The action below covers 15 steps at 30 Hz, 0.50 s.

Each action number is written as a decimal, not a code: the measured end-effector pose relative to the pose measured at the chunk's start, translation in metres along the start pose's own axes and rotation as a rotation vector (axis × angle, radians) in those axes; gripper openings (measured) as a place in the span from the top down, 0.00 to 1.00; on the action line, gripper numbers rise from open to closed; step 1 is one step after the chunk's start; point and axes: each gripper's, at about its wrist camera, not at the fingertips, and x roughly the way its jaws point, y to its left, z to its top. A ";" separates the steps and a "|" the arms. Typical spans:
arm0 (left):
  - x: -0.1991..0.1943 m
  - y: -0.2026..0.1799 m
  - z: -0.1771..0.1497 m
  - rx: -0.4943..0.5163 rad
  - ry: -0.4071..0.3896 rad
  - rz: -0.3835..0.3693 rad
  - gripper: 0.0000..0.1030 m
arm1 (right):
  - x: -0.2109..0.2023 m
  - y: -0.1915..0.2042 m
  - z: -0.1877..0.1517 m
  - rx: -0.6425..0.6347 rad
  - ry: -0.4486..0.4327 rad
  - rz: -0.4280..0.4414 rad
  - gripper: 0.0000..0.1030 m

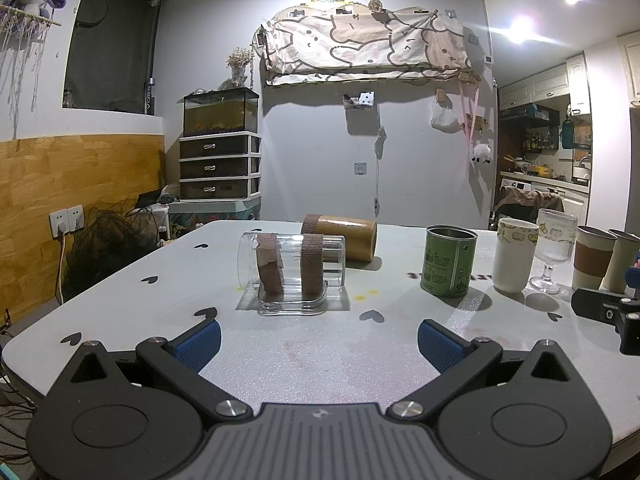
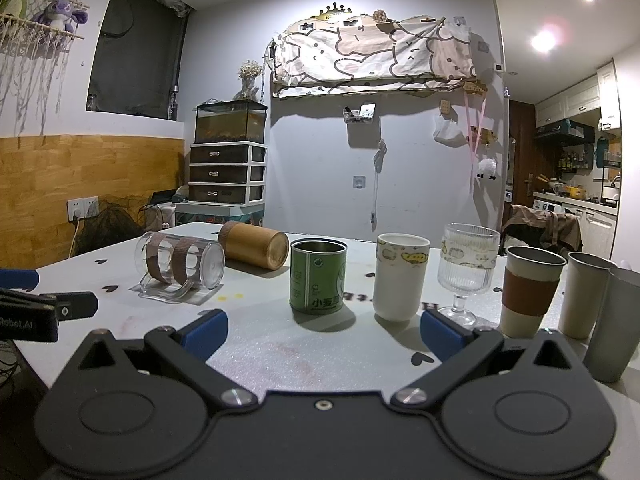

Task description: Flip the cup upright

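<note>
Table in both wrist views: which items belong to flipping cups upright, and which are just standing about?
Job:
clear glass mug with brown bands, on its side
bamboo-coloured cylindrical cup, on its side

Bystanders, already upright:
green tin can
white ceramic cup
ribbed stemmed glass

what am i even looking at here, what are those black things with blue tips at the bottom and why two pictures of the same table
These are two handheld grippers, one in each of a person's hands, each with a fisheye camera looking forward along its two fingers. The black frame with blue pads at the bottom of each picture is that gripper itself. One picture comes from the left gripper, the other from the right gripper, so you see one white table with black heart marks from two spots. Both grippers are open and hold nothing.

On the table, a clear glass mug with two brown bands lies on its side, handle down. Behind it a bamboo-coloured cylinder cup also lies on its side. Standing upright are a green tin can, a white printed cup, a ribbed stemmed glass, a cream cup with a brown sleeve and two grey tumblers.
</note>
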 end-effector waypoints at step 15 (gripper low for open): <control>0.003 -0.002 0.005 -0.001 0.000 0.002 0.00 | -0.002 0.000 0.000 0.002 -0.001 -0.001 0.00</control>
